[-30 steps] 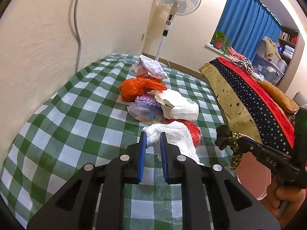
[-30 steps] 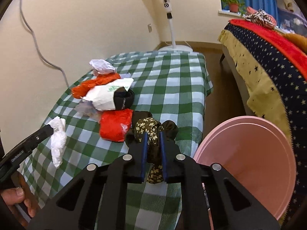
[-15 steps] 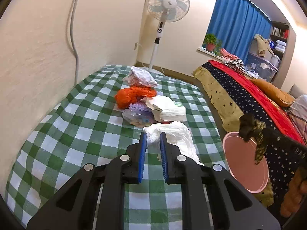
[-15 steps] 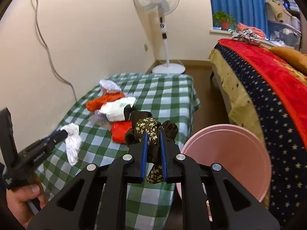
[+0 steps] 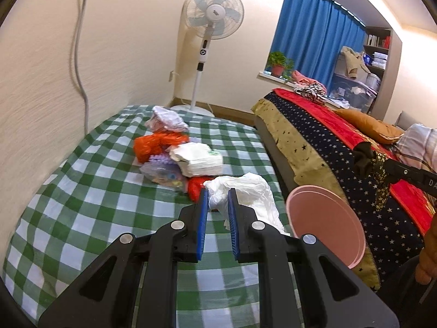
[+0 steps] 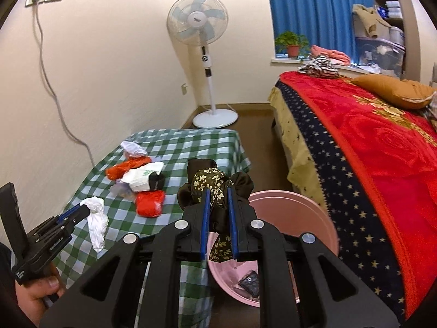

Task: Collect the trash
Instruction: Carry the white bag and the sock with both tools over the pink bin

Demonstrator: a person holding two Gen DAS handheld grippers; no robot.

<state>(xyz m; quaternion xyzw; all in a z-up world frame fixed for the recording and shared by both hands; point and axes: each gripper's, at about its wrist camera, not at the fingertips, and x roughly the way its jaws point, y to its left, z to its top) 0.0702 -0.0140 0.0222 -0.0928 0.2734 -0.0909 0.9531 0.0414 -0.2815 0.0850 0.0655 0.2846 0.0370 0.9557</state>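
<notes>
My left gripper (image 5: 217, 194) is shut on a crumpled white plastic bag (image 5: 245, 191) and holds it above the green checked table (image 5: 82, 191). From the right wrist view that bag (image 6: 97, 221) dangles from the left gripper (image 6: 84, 209) over the table's near left part. My right gripper (image 6: 217, 194) is shut on a dark floral cloth bundle (image 6: 213, 188), which hangs above the pink bin (image 6: 314, 218). The bundle (image 5: 368, 161) also shows at the right of the left wrist view, above the pink bin (image 5: 322, 218). A dark scrap (image 6: 250, 283) lies inside the bin.
A heap of trash lies on the table: an orange bag (image 5: 155, 142), a white packet (image 5: 199, 158), a red bag (image 6: 150, 202), a clear bag (image 5: 161, 172), a white wad (image 5: 166, 117). A bed with a red blanket (image 6: 368, 150) fills the right. A standing fan (image 6: 202, 41) is at the back.
Both grippers have risen with their loads. The right one has carried the floral bundle from over the table edge to above the pink bin. The white bag has lifted higher off the table.
</notes>
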